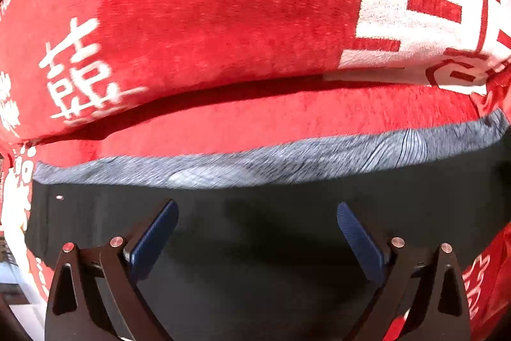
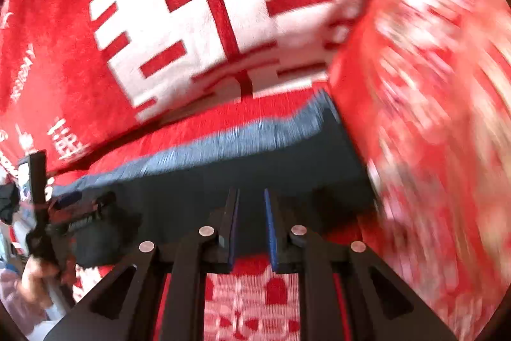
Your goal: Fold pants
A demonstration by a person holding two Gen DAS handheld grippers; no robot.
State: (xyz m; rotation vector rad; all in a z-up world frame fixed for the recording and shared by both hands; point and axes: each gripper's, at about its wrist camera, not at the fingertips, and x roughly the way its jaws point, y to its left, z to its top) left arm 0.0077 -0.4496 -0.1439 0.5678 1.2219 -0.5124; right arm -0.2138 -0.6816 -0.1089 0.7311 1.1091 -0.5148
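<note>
The left gripper [image 1: 257, 232] hangs steeply downward with its blue-padded jaws spread wide and nothing between them, directly over the dark, near-black fabric pants [image 1: 255, 245] that lie flat below it. The right gripper [image 2: 250, 229] has its jaws drawn close with only a narrow slit between the pads; no cloth shows in that slit, so it looks to have let go or to hold nothing, and its tips sit over the near edge of the same dark pants [image 2: 223, 178]. A grey-blue band of lighter cloth [image 1: 255, 163] runs along the garment's far edge, probably the waistband or a turned-back layer. Everything rests on a red plush blanket with large white characters [image 1: 198, 21], whose raised fold lies just beyond the pants. The main risk, as I judge it, is that either claw closes on the blanket together with the pants, since the pile is soft and bunches easily. With neither claw gripping, a fold just laid could also slump open. In the right wrist view the picture's right side is badly blurred, so what is there cannot be told.
</note>
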